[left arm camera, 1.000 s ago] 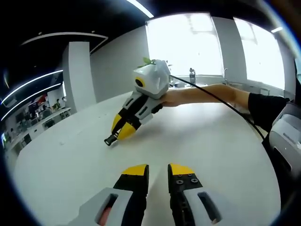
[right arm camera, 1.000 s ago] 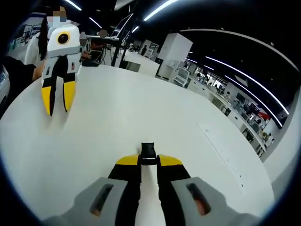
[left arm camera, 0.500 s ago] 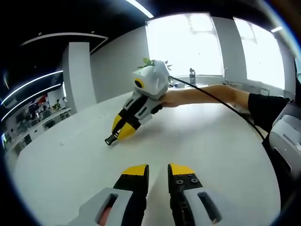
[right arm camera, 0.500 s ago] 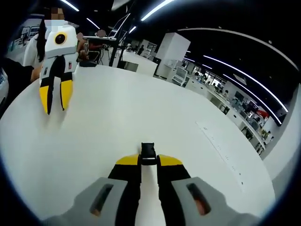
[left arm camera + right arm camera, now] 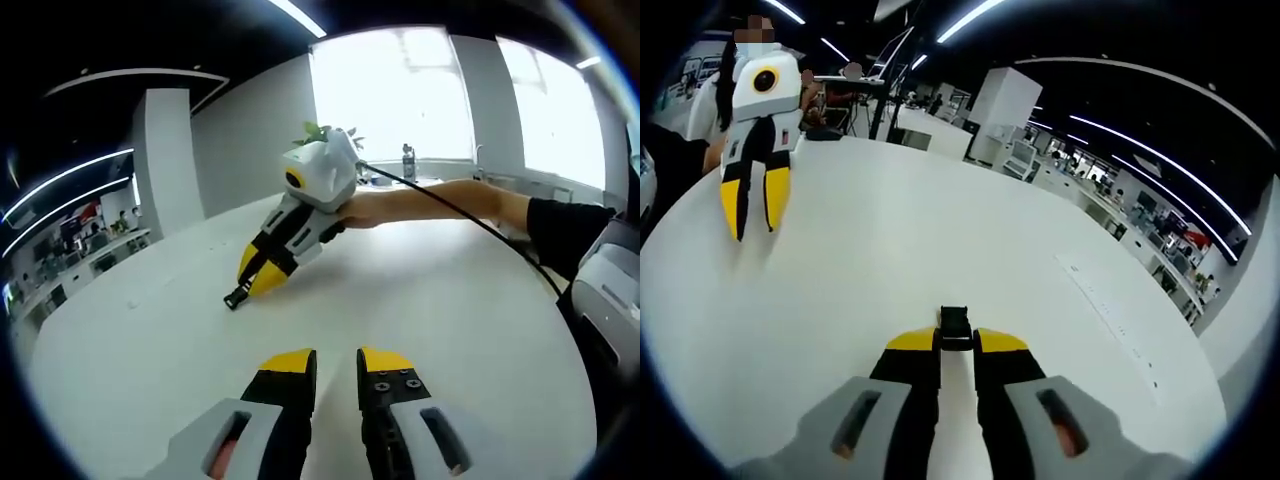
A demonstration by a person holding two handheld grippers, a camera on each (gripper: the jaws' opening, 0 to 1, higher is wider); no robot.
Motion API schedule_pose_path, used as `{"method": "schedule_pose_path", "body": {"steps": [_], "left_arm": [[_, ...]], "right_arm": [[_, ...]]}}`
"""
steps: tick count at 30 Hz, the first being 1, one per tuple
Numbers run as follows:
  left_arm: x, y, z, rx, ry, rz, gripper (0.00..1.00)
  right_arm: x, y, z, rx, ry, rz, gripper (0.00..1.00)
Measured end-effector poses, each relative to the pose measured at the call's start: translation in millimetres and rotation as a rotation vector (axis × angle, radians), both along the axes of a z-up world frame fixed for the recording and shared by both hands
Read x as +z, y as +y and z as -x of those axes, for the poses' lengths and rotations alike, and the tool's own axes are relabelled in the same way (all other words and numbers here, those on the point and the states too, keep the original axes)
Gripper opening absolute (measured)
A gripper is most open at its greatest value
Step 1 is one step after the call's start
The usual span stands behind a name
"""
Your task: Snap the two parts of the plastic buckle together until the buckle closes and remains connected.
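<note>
A small black plastic buckle piece (image 5: 954,326) sits pinched between the yellow tips of the right gripper (image 5: 956,341), jutting out just past them low over the white table (image 5: 940,230); in the left gripper view the same piece (image 5: 236,297) pokes from the tip of the right gripper (image 5: 262,279), close to the tabletop (image 5: 450,310) at mid-distance left of centre. Only this one dark piece can be made out, and whether it is a single half or a joined buckle cannot be told. The right gripper's jaws are clamped on it. A hand (image 5: 365,208) holds that gripper's white body from the right, with a black cable (image 5: 460,210) trailing back over a bare forearm to a dark sleeve (image 5: 570,232). The left gripper (image 5: 336,364) has its jaws parted by a narrow gap with nothing between them; in the right gripper view it (image 5: 753,215) stands at the far left above the table, tips pointing down and slightly apart. No readable writing or labels can be made out, and no containers can be told. A plant (image 5: 325,133) shows against bright windows at the far side.
</note>
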State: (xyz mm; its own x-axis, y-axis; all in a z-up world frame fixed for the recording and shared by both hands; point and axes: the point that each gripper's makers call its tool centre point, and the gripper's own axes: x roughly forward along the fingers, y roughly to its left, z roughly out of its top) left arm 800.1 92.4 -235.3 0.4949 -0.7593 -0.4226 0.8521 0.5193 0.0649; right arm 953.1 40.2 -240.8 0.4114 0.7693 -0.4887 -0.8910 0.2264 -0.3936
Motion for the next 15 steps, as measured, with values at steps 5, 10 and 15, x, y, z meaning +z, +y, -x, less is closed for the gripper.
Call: {"method": "schedule_pose_path", "body": {"steps": [5,10,15], "left_arm": [[-0.5,0.1,0.2,0.001,0.001,-0.001,0.15],[-0.7,0.0,0.4,-0.002,0.003,-0.002,0.15],[-1.9,-0.6,1.2,-0.003,0.004,-0.005,0.15]], "right_arm": [[1.0,-1.8,-1.7,-0.009,-0.007,0.001,0.12],[1.1,-2.8,-2.5,-0.014,-0.005,-0.003,0.12],[-0.6,-3.7,-3.6,-0.020,-0.003,-0.003,0.12]]}}
